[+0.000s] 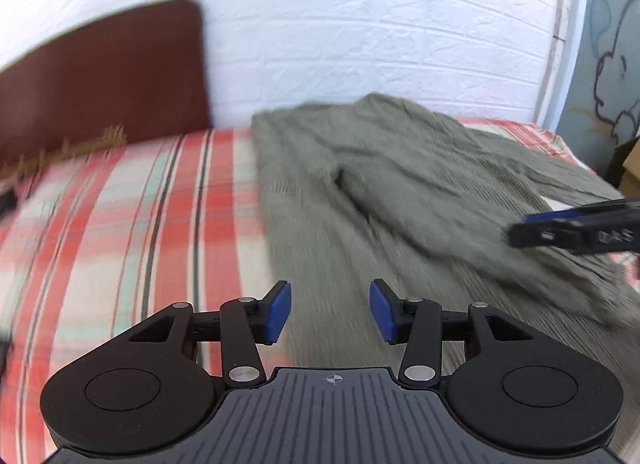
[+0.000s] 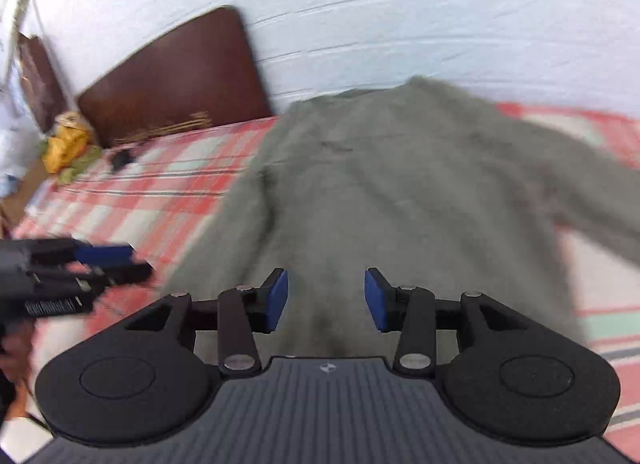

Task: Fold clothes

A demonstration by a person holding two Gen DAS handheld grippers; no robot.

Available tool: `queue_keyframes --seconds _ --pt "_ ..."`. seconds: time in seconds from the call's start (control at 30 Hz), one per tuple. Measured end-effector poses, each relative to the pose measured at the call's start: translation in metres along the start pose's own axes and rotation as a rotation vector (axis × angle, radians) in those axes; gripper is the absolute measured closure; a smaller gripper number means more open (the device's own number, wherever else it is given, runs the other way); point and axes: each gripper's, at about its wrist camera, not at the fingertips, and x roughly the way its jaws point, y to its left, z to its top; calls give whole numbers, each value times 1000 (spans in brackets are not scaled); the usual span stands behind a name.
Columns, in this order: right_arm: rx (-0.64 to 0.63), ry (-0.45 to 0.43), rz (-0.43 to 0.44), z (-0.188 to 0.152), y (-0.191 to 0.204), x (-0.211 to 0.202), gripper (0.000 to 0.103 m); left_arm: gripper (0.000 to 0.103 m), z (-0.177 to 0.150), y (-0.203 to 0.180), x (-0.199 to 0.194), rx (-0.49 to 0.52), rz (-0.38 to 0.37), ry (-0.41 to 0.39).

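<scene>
Fingers of both the left gripper (image 1: pixel 330 312) and right gripper (image 2: pixel 326 300) stand apart, gripping nothing, above the near part of the grey-green sweater (image 1: pixel 380 184), which lies rumpled on the plaid bedsheet (image 1: pixel 140 204) beside the headboard (image 1: pixel 104 76), apparently only partly folded.

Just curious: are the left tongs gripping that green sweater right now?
Apart. In the left wrist view the left tongs stand open, blue pads spread with nothing pinched between them; the green sweater lies on the bed beyond.
</scene>
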Motion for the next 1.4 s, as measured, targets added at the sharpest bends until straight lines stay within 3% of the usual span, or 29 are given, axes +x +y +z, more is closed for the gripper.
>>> queue_keyframes --seconds 0.13,0.4,0.6,0.63,0.67,0.7,0.9,1.13,1.27,1.4 --pt "12 16 7 19 -37 16 56 43 26 5 39 21 6 -17" --pt "56 78 226 71 -70 106 50 43 49 33 76 -116 -44 35" --pt "44 134 287 83 -74 148 52 44 50 23 98 -61 -72 68" --pt "41 147 303 83 -74 151 57 44 50 22 101 -61 -79 72" --pt "41 163 318 83 -75 153 92 44 50 22 104 -62 -87 77" --pt "47 174 327 84 -76 154 100 44 50 21 106 -62 -93 81" --pt "125 102 264 95 -97 142 100 44 45 22 112 -34 -89 109" --pt "176 112 170 85 -108 148 100 41 45 42 108 -56 -67 119" --pt "150 103 160 88 -99 148 97 41 50 45 105 -94 -102 111" --pt "140 105 132 91 -100 147 97 40 52 29 102 -52 -155 84"
